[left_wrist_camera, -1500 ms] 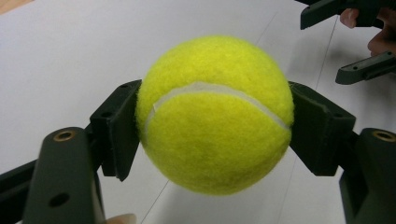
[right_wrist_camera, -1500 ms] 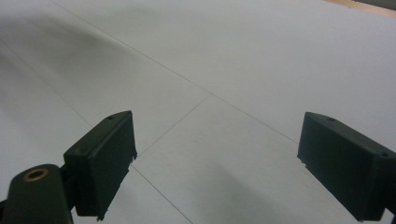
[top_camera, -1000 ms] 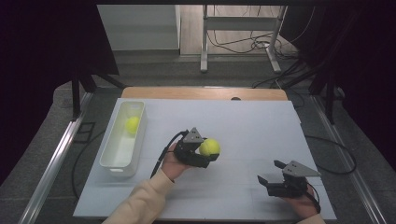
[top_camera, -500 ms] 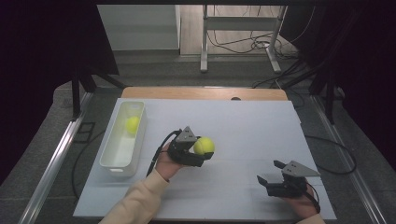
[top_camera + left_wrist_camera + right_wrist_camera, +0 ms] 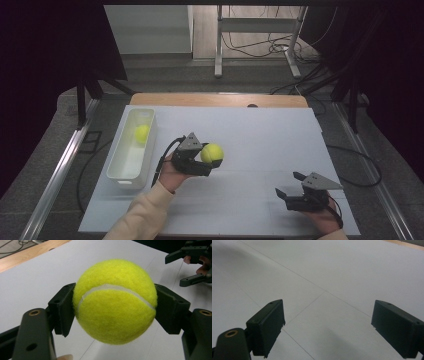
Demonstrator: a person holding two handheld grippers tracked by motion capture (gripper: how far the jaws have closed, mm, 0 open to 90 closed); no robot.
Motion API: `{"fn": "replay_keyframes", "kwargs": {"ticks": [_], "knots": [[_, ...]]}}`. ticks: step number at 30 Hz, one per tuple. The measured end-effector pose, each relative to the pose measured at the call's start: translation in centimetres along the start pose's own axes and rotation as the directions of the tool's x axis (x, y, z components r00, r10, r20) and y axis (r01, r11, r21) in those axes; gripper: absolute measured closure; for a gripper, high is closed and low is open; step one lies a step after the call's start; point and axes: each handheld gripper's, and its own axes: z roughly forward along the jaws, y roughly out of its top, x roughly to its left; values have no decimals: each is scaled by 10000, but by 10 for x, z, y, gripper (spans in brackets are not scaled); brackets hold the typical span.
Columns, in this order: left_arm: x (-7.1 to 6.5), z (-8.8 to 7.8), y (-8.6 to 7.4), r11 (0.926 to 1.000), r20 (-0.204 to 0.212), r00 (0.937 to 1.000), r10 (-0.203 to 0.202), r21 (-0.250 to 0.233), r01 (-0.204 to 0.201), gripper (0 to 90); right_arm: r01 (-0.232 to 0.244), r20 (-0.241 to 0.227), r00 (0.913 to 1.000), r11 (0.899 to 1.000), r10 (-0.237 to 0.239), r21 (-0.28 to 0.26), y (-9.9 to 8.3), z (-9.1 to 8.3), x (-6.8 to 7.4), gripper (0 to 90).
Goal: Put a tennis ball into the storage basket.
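Left tongs (image 5: 112, 312) clamped on tennis ball (image 5: 115, 301), right tongs (image 5: 332, 330) apart, white bin (image 5: 131, 170) overhead

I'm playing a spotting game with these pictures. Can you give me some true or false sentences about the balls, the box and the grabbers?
1. The left gripper holds a tennis ball between its fingers. True.
2. The white box has nothing in it. False: a second yellow ball lies inside.
3. The right gripper is open and holds nothing. True.
4. The held ball rests on the table. False: it is lifted above it.
5. The white box sits beside the right gripper. False: it sits at the table's left side.
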Motion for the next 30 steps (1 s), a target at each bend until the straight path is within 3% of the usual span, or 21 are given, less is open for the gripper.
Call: {"fn": "replay_keyframes", "kwargs": {"ticks": [30], "knots": [[18, -35, 0, 9956, -567, 9965, -608, -744, 565, 265, 44, 28, 10000, 10000, -45, 34, 0, 0, 0, 119]]}}
